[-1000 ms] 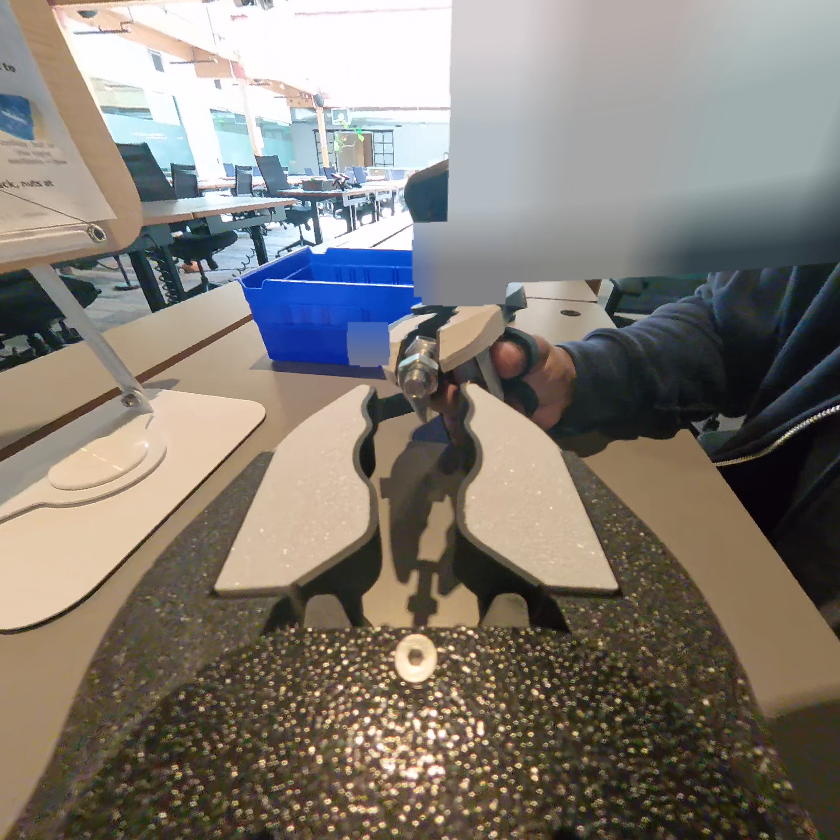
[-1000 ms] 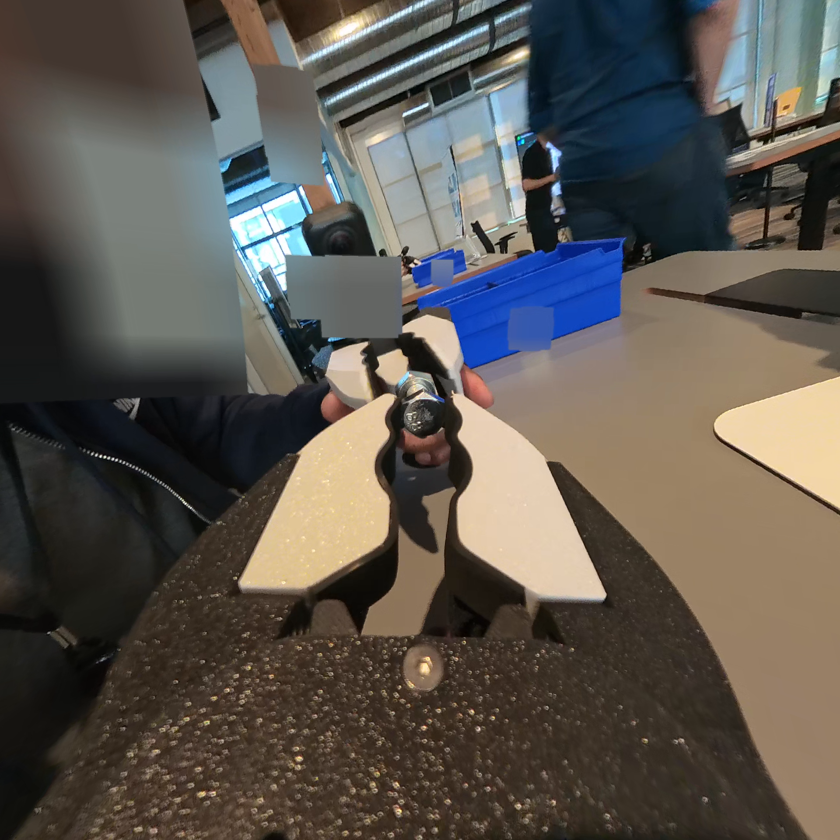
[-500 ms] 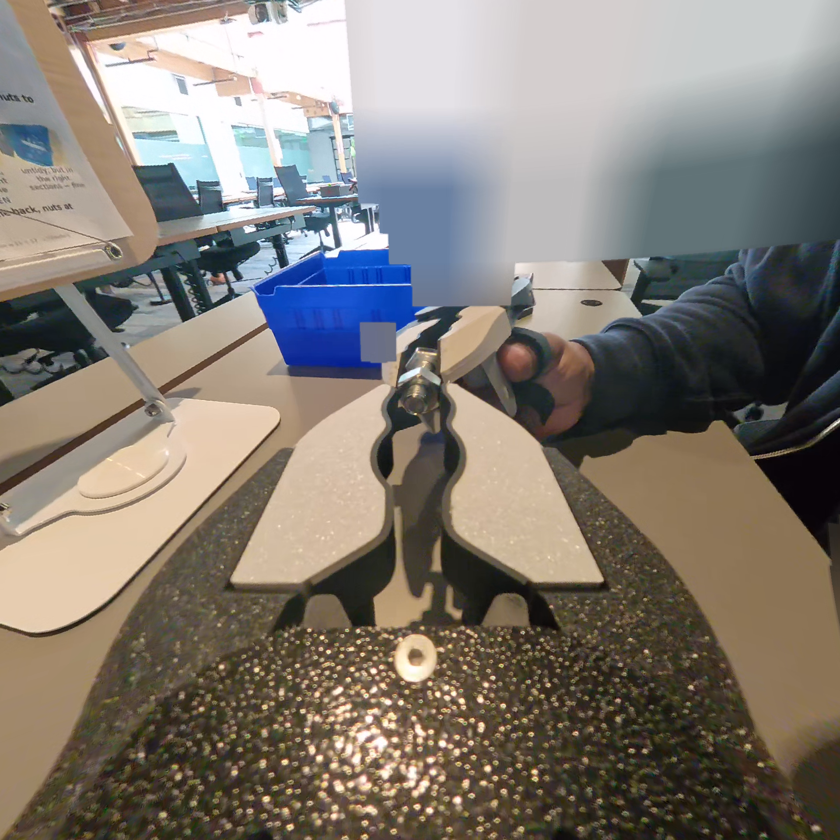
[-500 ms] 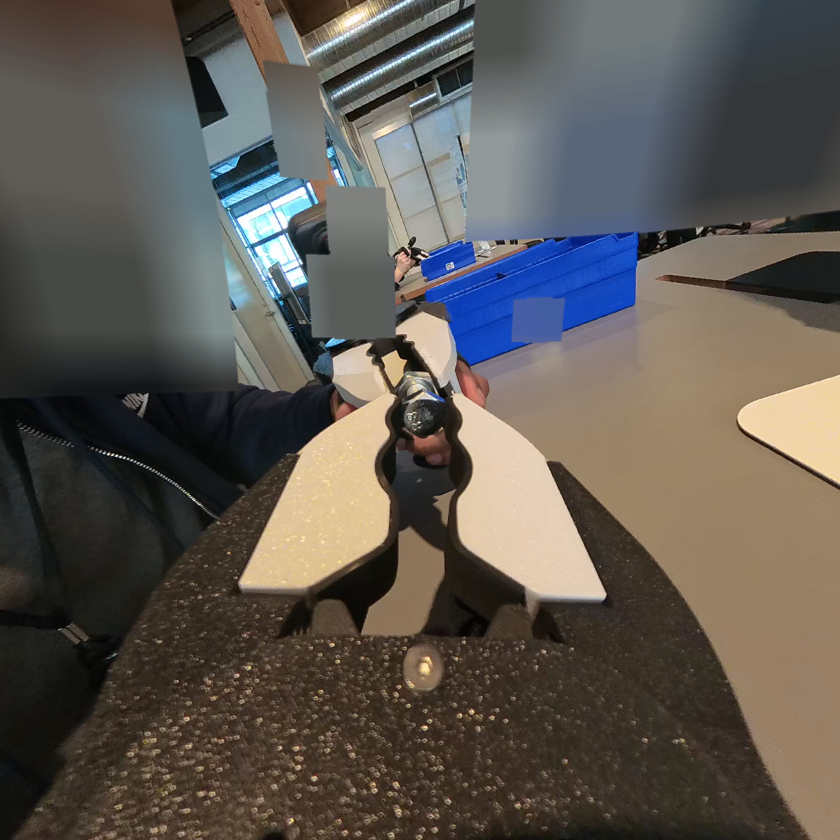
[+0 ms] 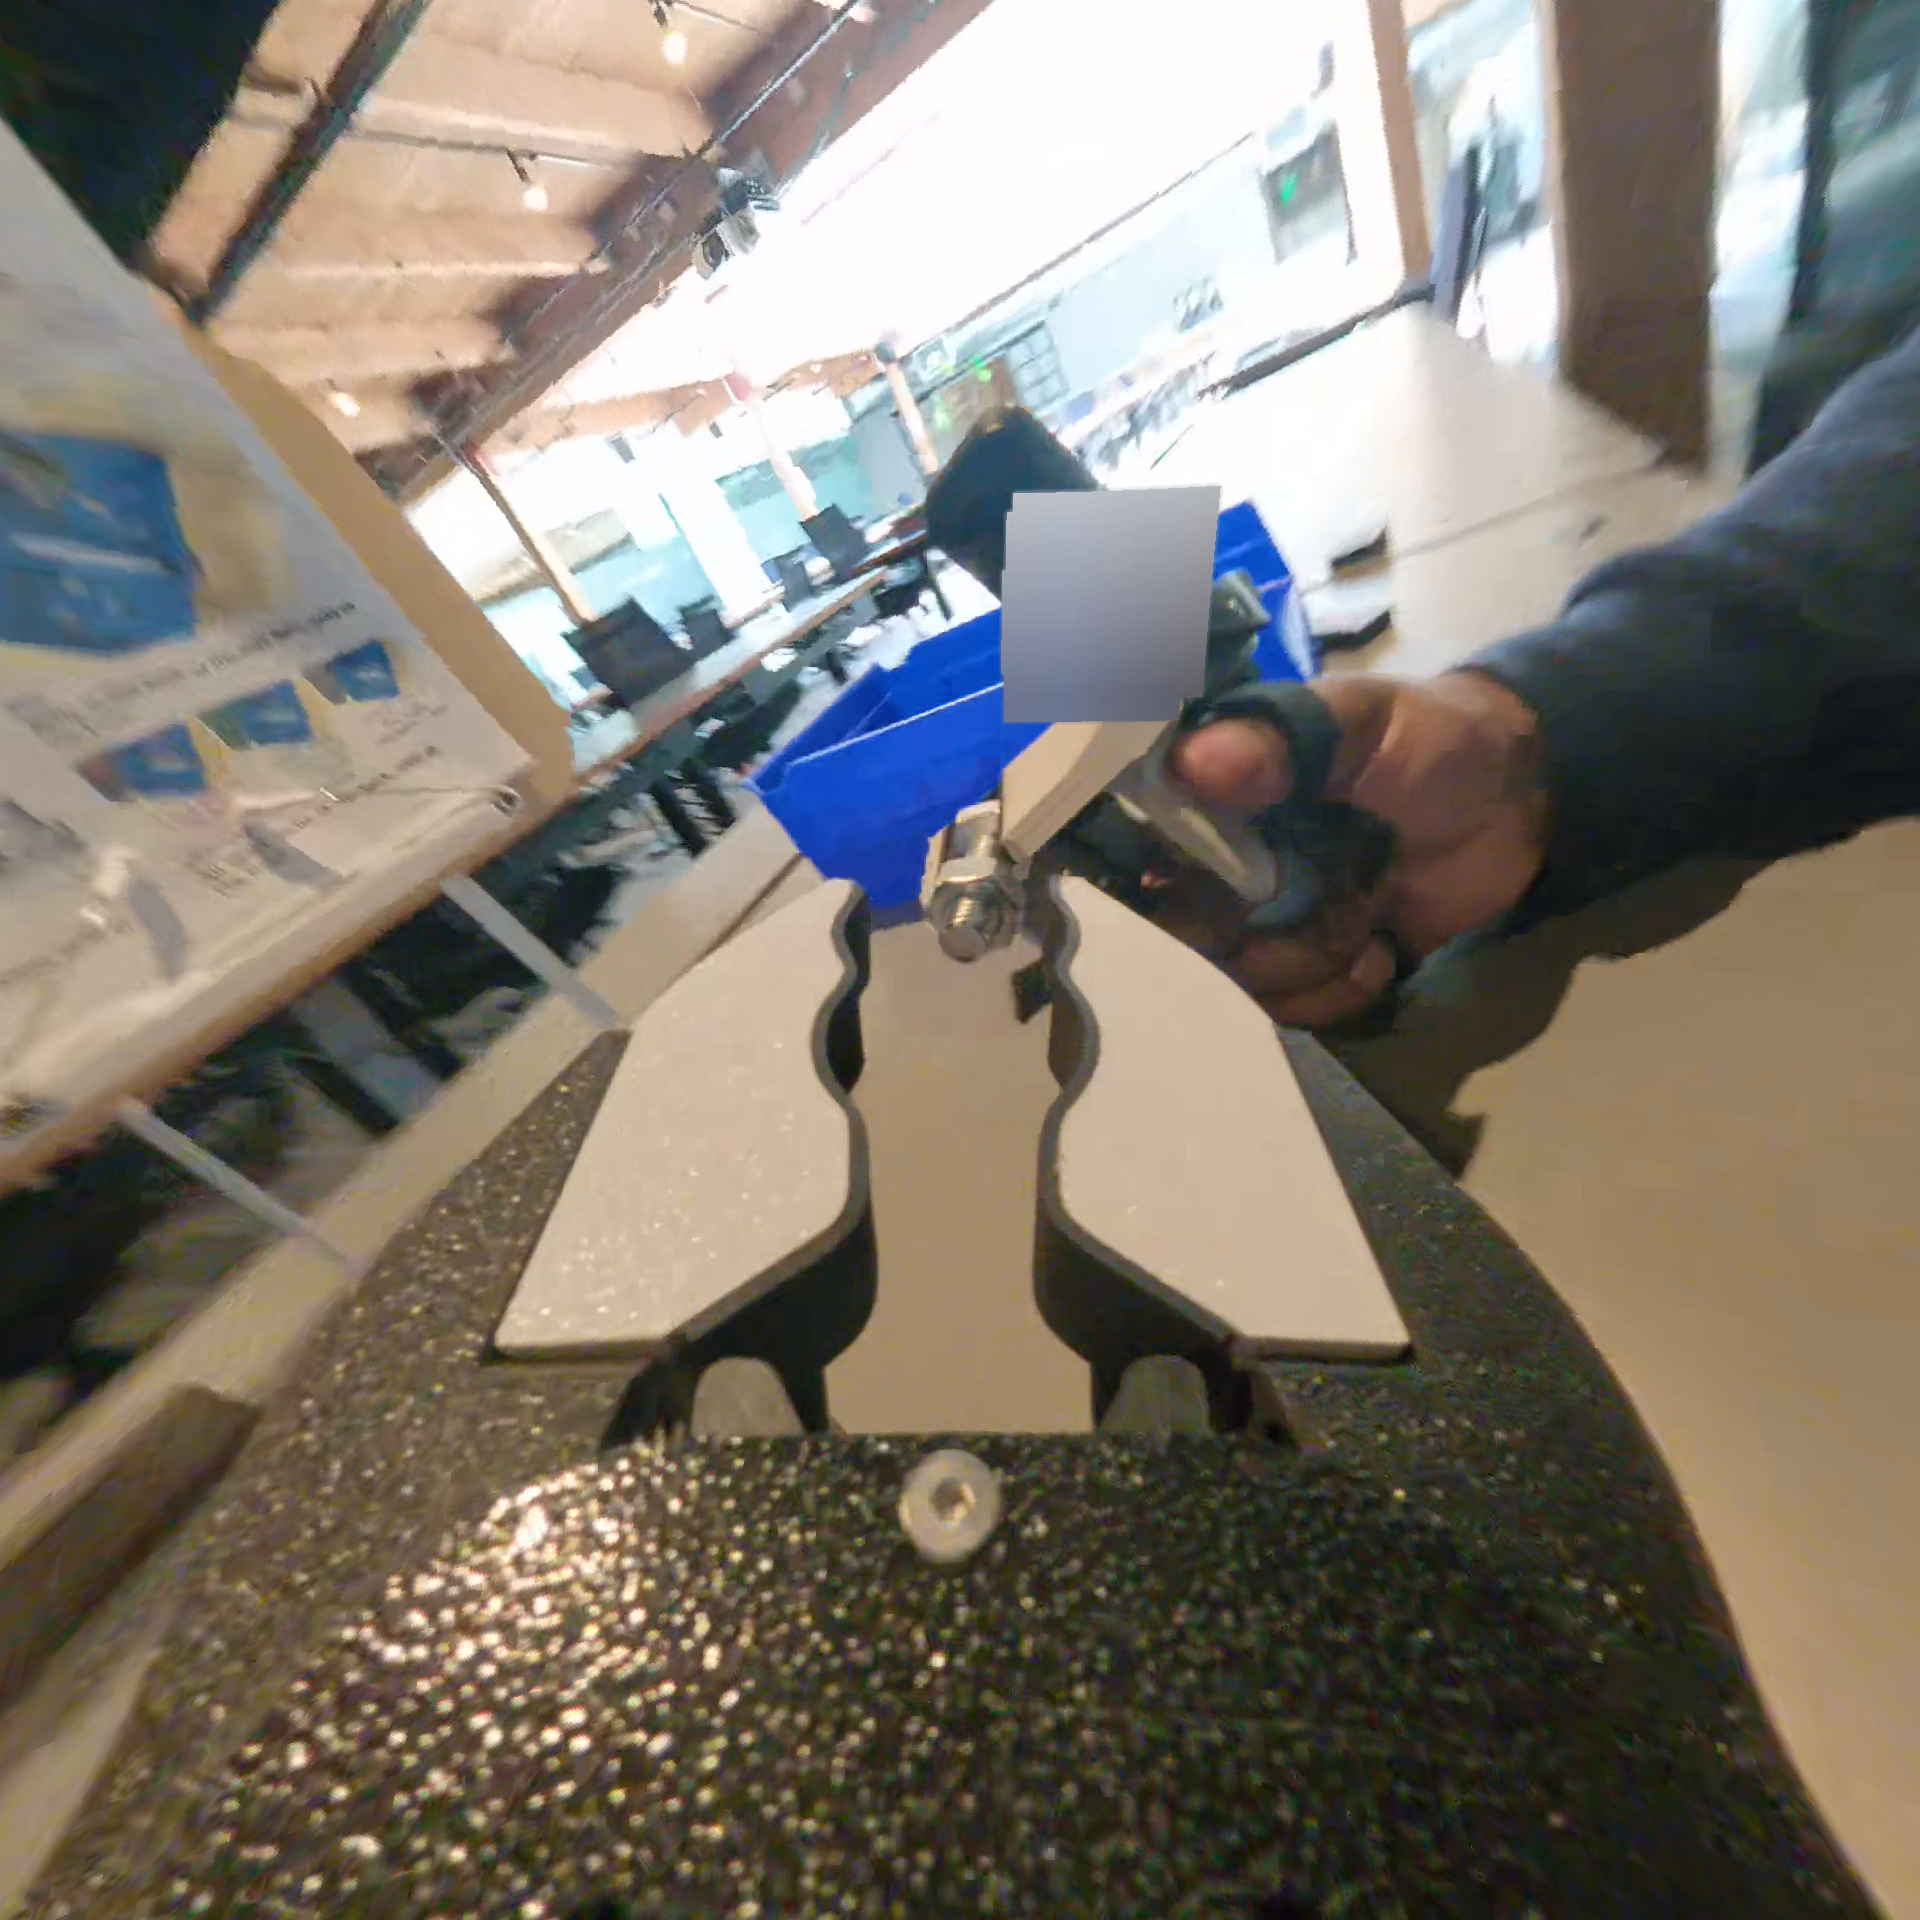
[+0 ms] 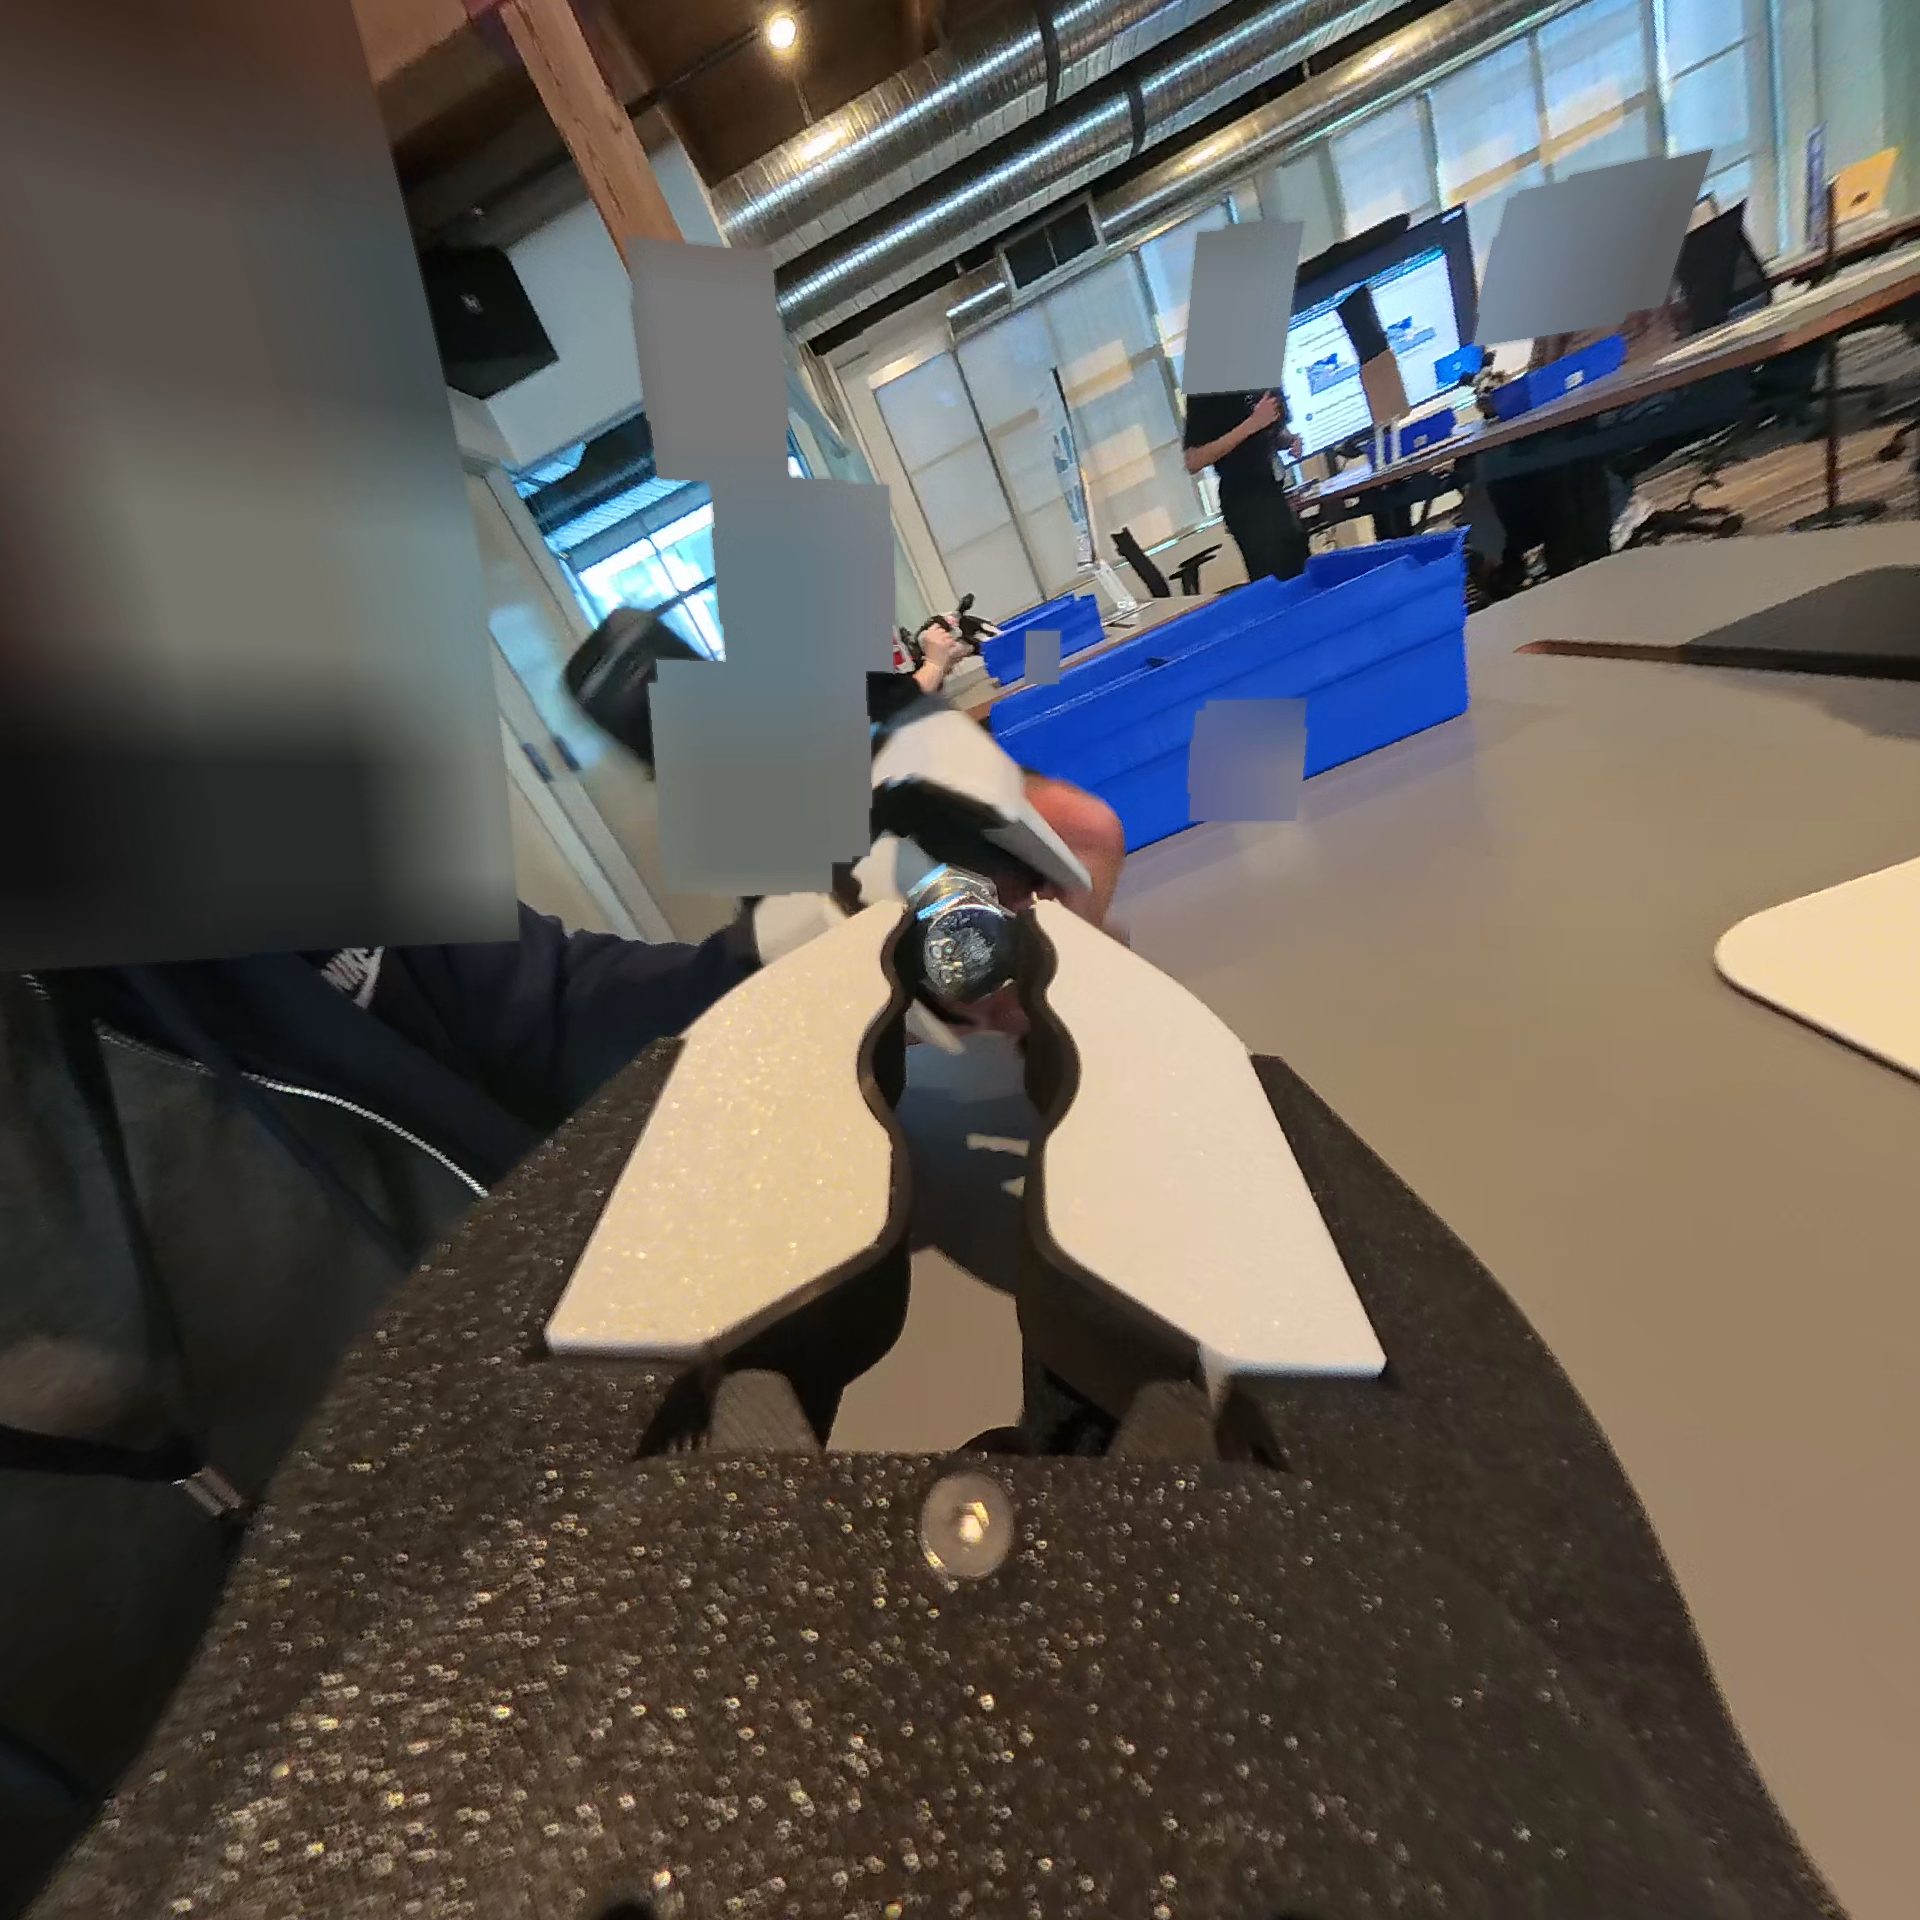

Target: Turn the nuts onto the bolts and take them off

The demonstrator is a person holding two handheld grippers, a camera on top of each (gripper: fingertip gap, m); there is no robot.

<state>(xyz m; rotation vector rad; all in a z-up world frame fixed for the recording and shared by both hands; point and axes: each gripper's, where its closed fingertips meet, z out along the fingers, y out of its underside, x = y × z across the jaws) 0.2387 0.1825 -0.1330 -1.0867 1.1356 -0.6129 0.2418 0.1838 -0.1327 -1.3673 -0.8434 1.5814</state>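
**Nut on bolt, left claw released between turns**

Right gripper (image 6: 961,935): fingers closed narrow on the hex head of the bolt (image 6: 958,951), head seated in the first notch at the fingertips. Shank points away from this claw, toward the left one.

Left gripper (image 5: 954,914): jaws parted to a moderate gap, holding nothing. The nut (image 5: 971,902) sits on the bolt's thread just ahead of the tips, nearer the right-hand finger than the left; threaded end faces this claw. Contact with that finger cannot be confirmed. View is rolled and blurred.

Judgement: mid-cycle of the turning step, a regrip. Whether threading on or off cannot be read from a single moment.

Next move calls for: centre the nut between the left fingertips, square the claw to the bolt axis, close on two opposite flats, then rotate while the right claw keeps the head from spinning. Risk: an off-centre close pushes the bolt sideways.

Blue bin (image 5: 883,769) well beyond the tips, on the table (image 6: 1558,1039).
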